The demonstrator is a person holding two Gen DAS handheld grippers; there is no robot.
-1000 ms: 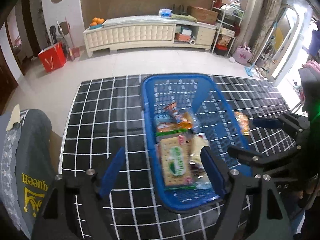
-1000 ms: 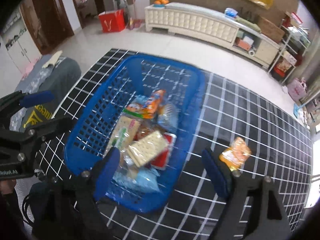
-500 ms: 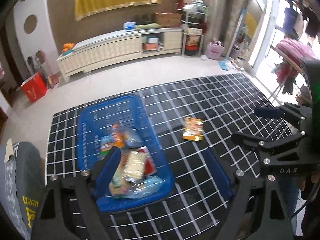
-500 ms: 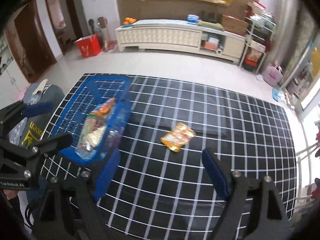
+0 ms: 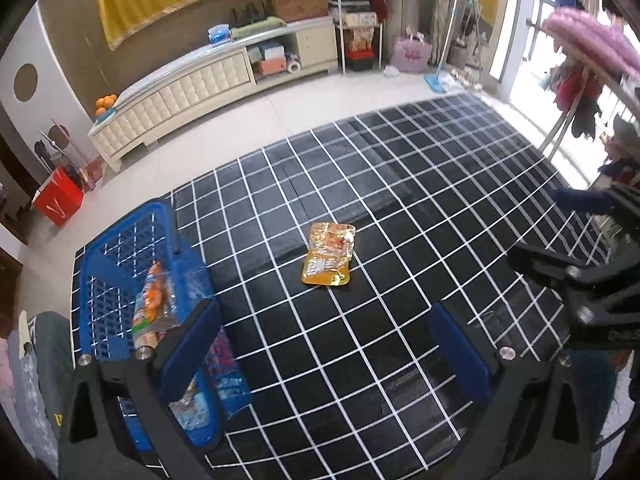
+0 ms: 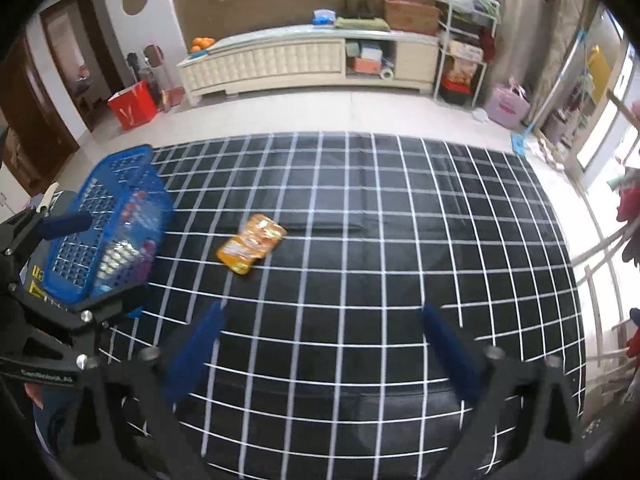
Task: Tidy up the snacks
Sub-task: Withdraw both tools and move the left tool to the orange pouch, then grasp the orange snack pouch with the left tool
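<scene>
Both grippers wide open, nothing between jaws; jaws had just been opening.
Blue basket (image 5: 120, 280) partly hidden behind left gripper (image 5: 324, 344); its snacks hard to tell apart. Orange snack pack (image 5: 329, 254) lay flat on gridded worktop (image 6: 400, 240), ahead of right gripper (image 6: 320, 344), well apart from basket; bare room w/ no clutter to the right.

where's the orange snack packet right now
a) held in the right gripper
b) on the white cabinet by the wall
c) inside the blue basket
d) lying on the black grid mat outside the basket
d: the orange snack packet lies flat on the black grid mat, apart from the blue basket, with no gripper touching it.
</scene>
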